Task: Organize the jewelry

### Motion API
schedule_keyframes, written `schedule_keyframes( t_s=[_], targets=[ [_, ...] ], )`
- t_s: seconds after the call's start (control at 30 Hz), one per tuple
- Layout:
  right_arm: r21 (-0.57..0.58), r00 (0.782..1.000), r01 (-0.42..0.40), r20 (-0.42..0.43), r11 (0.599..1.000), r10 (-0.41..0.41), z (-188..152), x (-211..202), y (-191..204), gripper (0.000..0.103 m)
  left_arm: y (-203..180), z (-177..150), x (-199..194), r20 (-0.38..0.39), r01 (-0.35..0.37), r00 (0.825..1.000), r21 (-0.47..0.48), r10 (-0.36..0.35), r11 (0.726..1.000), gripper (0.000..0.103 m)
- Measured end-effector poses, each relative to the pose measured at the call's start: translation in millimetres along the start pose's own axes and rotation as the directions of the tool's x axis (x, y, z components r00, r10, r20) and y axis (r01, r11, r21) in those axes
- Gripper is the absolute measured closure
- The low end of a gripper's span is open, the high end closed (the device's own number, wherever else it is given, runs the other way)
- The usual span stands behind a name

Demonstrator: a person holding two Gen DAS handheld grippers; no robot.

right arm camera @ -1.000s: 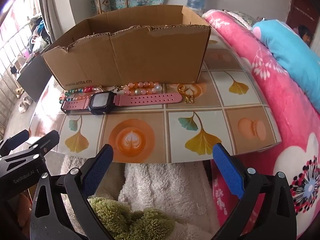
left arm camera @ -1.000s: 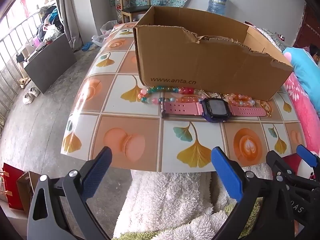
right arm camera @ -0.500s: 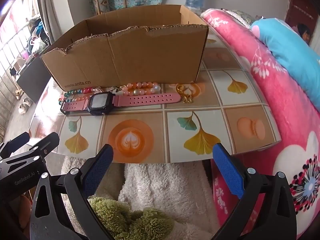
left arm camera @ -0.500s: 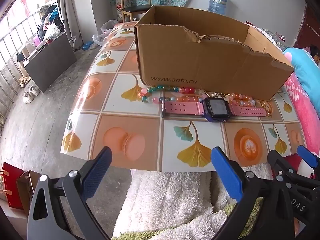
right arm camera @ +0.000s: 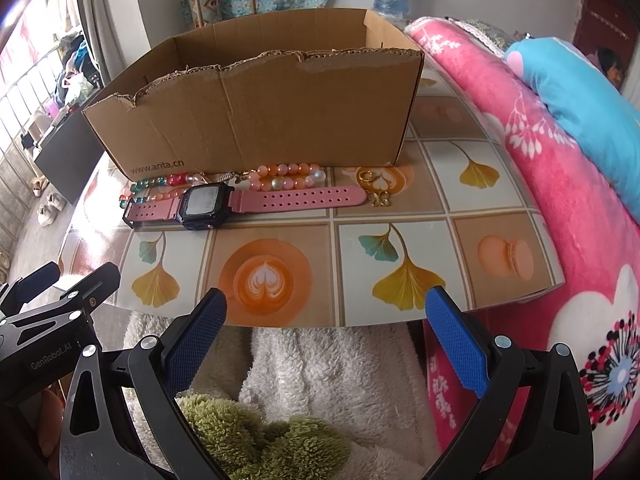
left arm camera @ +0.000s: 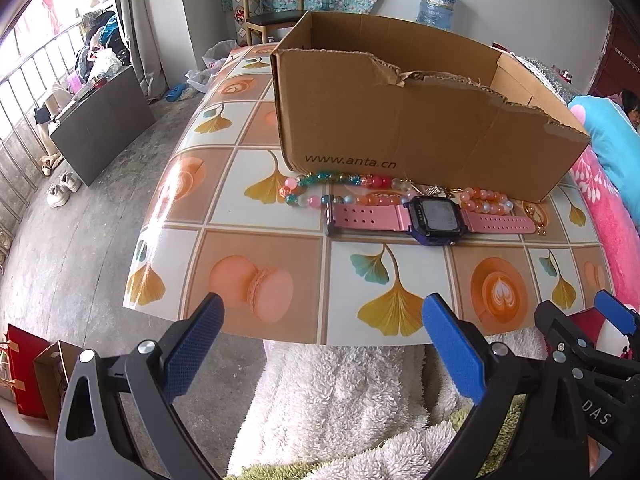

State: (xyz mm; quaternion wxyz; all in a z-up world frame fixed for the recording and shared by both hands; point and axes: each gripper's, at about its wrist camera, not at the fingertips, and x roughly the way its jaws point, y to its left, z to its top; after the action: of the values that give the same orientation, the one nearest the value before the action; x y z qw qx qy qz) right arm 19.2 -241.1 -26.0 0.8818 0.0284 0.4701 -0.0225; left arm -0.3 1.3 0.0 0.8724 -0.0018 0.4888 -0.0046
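A pink-strapped watch (left arm camera: 432, 220) (right arm camera: 208, 206) lies flat on the patterned table (left arm camera: 264, 280) in front of an open cardboard box (left arm camera: 400, 120) (right arm camera: 260, 120). Behind it lie a teal-and-red bead bracelet (left arm camera: 332, 186) (right arm camera: 160, 186), an orange-and-white bead bracelet (left arm camera: 484, 202) (right arm camera: 286, 176) and small gold pieces (right arm camera: 374, 186) (left arm camera: 534, 216). My left gripper (left arm camera: 320, 344) and right gripper (right arm camera: 324, 338) are both open and empty, held off the table's near edge. The right gripper also shows at the lower right of the left wrist view (left arm camera: 592, 344).
A white fluffy cover (left arm camera: 340, 392) hangs below the table's near edge. A pink and blue blanket (right arm camera: 560, 160) lies along the table's right side. A chair (left arm camera: 264, 0) and water jug (left arm camera: 436, 0) stand beyond the box. The floor drops away to the left.
None of the jewelry has moved. The right gripper has edged slightly forward toward the table; the left is almost still.
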Motion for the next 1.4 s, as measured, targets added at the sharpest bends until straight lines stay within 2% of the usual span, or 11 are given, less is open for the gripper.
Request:
schedule_keyframes(
  t_s=[1.4],
  targets=[
    [-0.010,1.000,0.002,-0.006,1.000,-0.002,-1.5,-0.1,2.9,0.007,1.9,-1.3,-0.4,0.005,0.000,1.000,-0.002,0.000,1.000,0.006]
  ],
)
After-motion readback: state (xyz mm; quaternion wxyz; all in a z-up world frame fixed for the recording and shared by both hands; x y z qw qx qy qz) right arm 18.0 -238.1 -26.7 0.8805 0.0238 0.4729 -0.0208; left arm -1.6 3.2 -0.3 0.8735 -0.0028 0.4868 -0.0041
